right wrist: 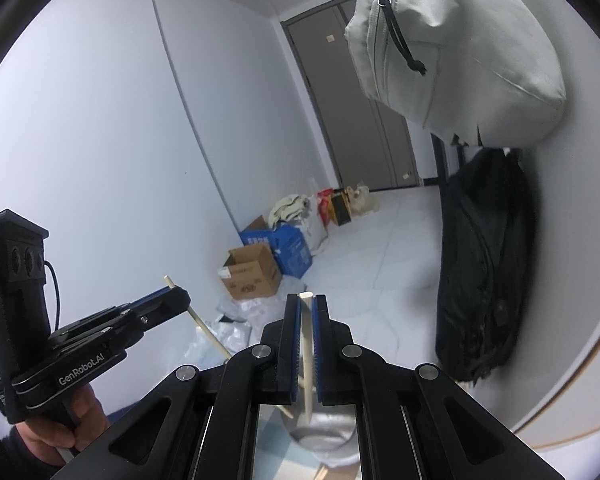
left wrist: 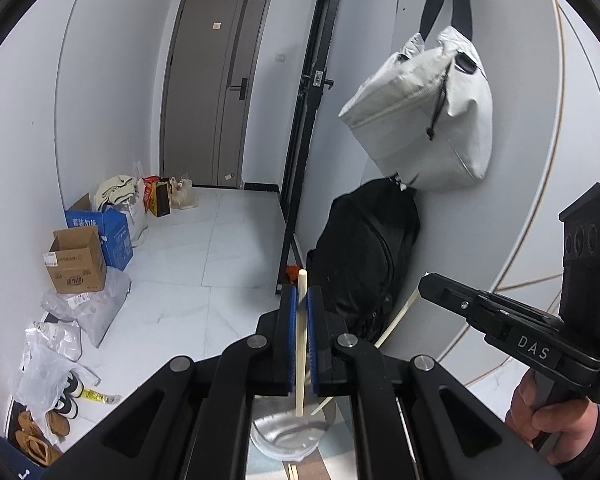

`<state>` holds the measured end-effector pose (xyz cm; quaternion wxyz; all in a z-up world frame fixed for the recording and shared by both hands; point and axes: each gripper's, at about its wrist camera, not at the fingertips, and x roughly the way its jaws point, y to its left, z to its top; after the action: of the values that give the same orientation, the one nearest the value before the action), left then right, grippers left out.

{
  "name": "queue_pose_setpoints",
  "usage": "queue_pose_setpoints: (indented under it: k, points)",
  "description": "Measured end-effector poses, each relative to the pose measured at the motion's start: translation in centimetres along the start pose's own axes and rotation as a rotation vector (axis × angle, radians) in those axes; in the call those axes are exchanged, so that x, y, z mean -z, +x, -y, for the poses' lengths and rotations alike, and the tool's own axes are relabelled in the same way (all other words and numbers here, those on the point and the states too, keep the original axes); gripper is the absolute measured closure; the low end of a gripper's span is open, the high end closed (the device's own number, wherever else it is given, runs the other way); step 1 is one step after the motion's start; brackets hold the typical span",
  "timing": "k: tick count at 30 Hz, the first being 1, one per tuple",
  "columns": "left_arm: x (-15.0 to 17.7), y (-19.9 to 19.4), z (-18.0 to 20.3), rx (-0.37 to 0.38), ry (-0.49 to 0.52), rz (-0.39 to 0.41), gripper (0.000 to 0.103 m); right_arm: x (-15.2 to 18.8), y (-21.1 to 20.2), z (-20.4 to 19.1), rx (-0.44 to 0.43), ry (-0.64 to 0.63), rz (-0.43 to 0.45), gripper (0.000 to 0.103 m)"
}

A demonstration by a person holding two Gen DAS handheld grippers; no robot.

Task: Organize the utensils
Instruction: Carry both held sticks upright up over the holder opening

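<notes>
Left wrist view: left gripper (left wrist: 302, 300) has its blue pads (left wrist: 287, 308) clamped on a pale chopstick (left wrist: 301, 344), held near upright; top end stands just above the fingertips, bottom end hangs over a shiny metal cup (left wrist: 292, 432) low in frame. Right gripper (left wrist: 424, 286) enters from the right, held by a hand (left wrist: 548, 420); a second chopstick (left wrist: 396, 320) slants down from its tip toward the cup, and its fingers look pressed together on it. Behind: black bag (left wrist: 364, 256) against the wall, grey bag (left wrist: 420, 112) hanging above it, door (left wrist: 216, 88) at the far end, boxes (left wrist: 88, 248) along the left wall. Right wrist view: right gripper (right wrist: 308, 304) is closed on its chopstick (right wrist: 307, 352), near upright, lower end over the metal cup (right wrist: 324, 428), which is partly hidden by the gripper body. Left gripper (right wrist: 180, 294) at left, gripped by a hand (right wrist: 60, 428), holds its chopstick (right wrist: 204, 328) tilted, top end poking above the tip, lower part running down toward the cup. The two chopsticks are apart at the top; whether their lower ends touch, cannot tell. Grey bag (right wrist: 460, 48) and black bag (right wrist: 484, 264) at right.
</notes>
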<state>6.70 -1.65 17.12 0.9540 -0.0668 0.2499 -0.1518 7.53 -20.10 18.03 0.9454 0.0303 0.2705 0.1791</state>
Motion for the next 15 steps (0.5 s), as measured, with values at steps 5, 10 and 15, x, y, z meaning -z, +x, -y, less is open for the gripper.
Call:
queue_pose_setpoints:
  k: [5, 10, 15]
  points:
    - [-1.0, 1.6, -0.6, 0.000, 0.000, -0.003, 0.102, -1.2, 1.6, 0.4, 0.004, -0.007, 0.000, 0.098]
    - [-0.9, 3.5, -1.0, -0.010, 0.009, -0.014, 0.102, -1.8, 3.5, 0.9, 0.012, -0.010, -0.007, 0.098]
    - [-0.2, 5.3, -1.7, -0.007, 0.000, -0.039, 0.102, -1.4, 5.2, 1.4, 0.022, -0.019, -0.025, 0.098]
